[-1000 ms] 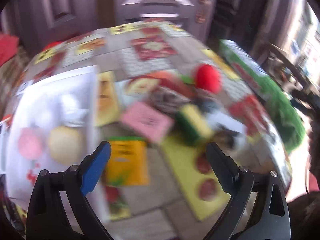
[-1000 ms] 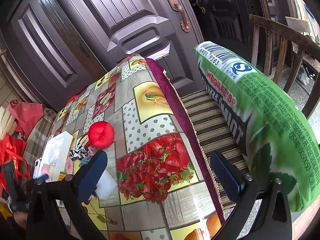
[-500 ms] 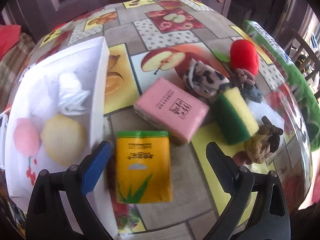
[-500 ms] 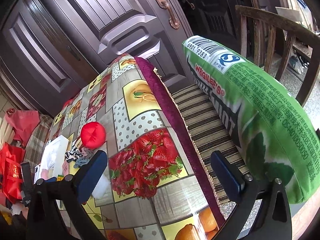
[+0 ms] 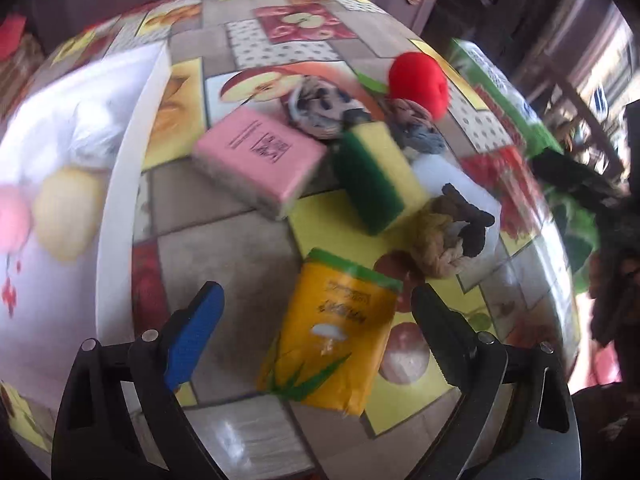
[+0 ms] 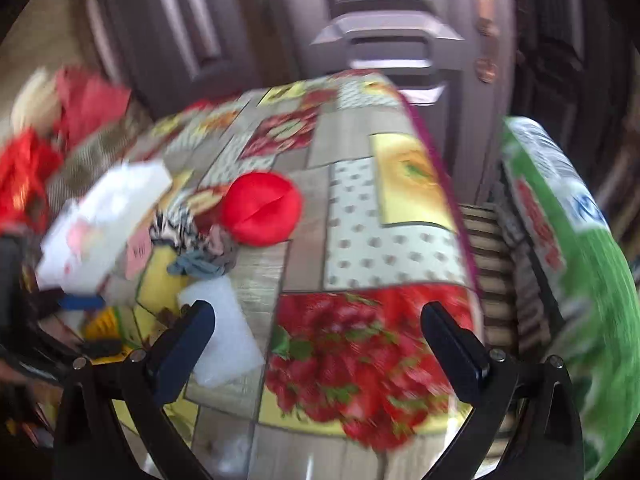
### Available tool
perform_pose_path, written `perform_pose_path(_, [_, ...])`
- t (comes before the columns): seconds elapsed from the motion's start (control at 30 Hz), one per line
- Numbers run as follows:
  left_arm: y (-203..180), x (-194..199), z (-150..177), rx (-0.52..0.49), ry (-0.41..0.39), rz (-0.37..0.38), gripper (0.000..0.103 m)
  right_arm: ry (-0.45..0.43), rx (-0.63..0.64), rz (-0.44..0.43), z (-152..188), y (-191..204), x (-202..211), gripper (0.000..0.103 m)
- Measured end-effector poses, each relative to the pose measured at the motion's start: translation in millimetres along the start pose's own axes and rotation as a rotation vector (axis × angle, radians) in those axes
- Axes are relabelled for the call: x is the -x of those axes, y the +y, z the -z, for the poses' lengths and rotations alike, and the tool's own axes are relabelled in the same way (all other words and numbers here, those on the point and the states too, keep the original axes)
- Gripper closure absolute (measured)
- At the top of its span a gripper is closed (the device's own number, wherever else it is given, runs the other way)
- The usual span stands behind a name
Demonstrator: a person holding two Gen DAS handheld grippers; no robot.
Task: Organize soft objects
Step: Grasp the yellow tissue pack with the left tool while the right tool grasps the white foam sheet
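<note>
Left gripper: spread wide, gripping nothing, framing the yellow tissue pack at lower centre, likely lined up to pick it.
Right gripper: also gaped and empty, over the table's strawberry corner, apparently waiting.
Yellow tissue pack: flat on the tablecloth, tilted, crinkly, green-edged.
White box: left edge, already containing pale soft balls.

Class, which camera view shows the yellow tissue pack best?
The left wrist view: the yellow tissue pack lies whole between the open fingers of the left hand-held gripper. The right wrist view shows only a blurred yellow edge.
</note>
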State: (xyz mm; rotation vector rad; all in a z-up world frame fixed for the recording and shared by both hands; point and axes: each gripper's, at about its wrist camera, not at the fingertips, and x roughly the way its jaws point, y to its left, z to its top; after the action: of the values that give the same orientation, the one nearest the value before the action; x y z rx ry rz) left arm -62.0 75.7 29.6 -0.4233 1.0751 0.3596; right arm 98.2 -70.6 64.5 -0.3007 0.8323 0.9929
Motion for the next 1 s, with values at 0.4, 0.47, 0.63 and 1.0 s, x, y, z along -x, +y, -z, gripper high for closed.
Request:
perform_pose_path(0.4, [-4.8,-4.5,17.4,-0.04,0.026,0.017,0.01,0.081,0.33,0.0,15.4,72.0,-34.5,0.0])
perform_pose_path(0.47, [-3.7,-4.1,16.9,-0.039,0.024,0.019,0.013,0.056,0.409,0.013,21.0,86.3,-29.7,0.0])
perform_pose_path(0.63, [-4.4,-1.5,14.0,-0.073,0.026,0.003,0.051,0.098,0.279,0.003,6.4,64.4,-41.3,0.0])
perform_pose_path(1.0, [-13.4,-3.1,16.9,-0.111,0.029,-0.022,0.051,0.099,0.325,-0.021,5.5,72.1,-46.5,0.017])
